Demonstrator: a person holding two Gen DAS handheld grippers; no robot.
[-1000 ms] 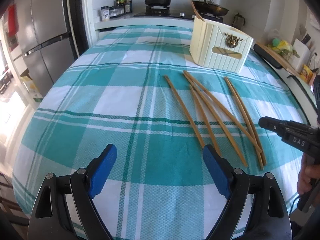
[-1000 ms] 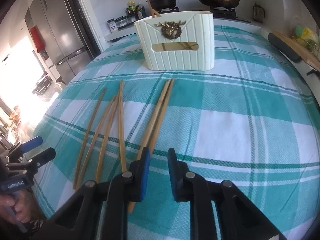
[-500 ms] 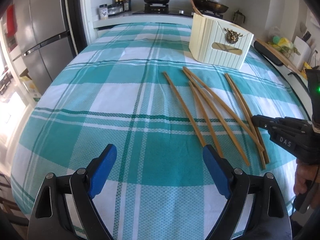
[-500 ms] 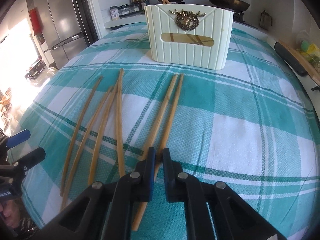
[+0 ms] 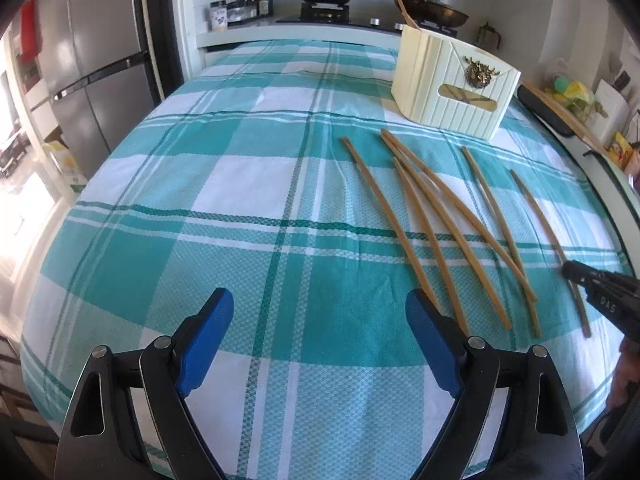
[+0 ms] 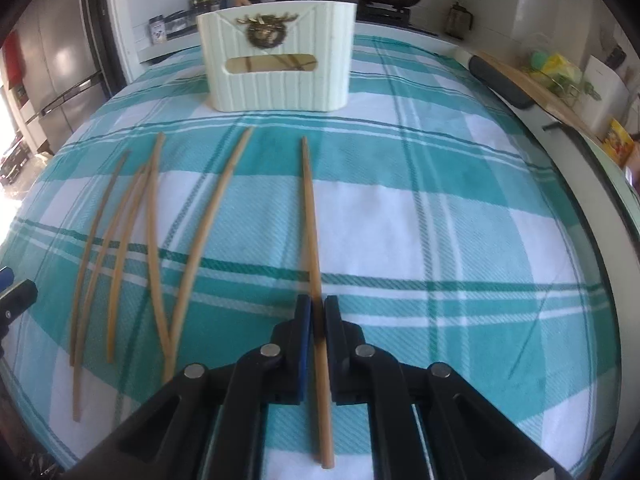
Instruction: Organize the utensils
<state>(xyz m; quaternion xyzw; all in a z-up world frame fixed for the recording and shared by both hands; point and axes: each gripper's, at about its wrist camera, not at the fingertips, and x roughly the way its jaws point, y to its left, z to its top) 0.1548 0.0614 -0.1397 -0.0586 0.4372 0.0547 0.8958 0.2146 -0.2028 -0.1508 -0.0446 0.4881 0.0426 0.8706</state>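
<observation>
Right gripper clamped one chopstick; left gripper hung wide over the cloth.

The right gripper (image 6: pixel 315 312) had its two dark fingers pinched narrow on a single wooden chopstick (image 6: pixel 310 216), which pointed straight at the cream utensil holder (image 6: pixel 278 56) standing at the far side of the teal plaid tablecloth (image 6: pixel 460 220). Five loose chopsticks (image 6: pixel 152 232) lay fanned out on the cloth to its left, two crossing at their near ends. The left gripper (image 5: pixel 320 336) held its blue pads (image 5: pixel 206 332) spread wide, gripping nothing, near the closest stick's end.
</observation>
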